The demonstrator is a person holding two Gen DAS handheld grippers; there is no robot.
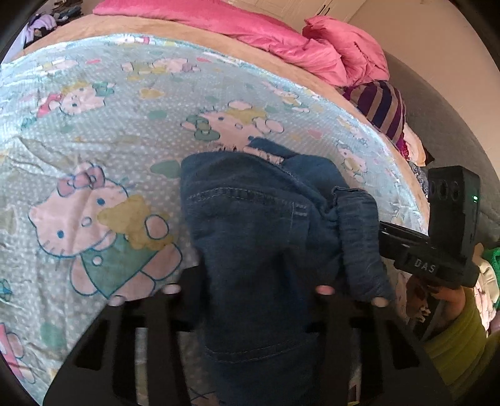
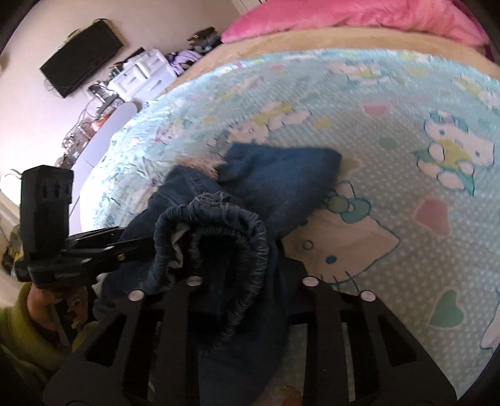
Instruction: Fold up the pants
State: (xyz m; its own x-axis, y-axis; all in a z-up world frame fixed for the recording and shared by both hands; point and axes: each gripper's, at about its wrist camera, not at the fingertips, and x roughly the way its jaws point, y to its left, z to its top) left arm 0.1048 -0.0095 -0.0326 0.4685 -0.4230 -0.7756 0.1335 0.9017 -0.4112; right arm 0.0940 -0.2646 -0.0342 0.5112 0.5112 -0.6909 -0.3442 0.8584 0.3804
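Cartoon bedsheet (image 1: 93,131); pink duvet (image 1: 281,34) behind

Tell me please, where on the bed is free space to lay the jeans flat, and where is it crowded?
Free: the cartoon-print sheet left of the jeans, and beyond them up to the tan blanket. In the right wrist view, the sheet right of the jeans is bare too. Crowded: the pink duvet and striped cloth at the far edge.

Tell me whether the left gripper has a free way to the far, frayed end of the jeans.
Probably not yet: the left gripper is shut on the jeans near their close end. Nothing lies on the cartoon-print sheet to block that frayed edge.
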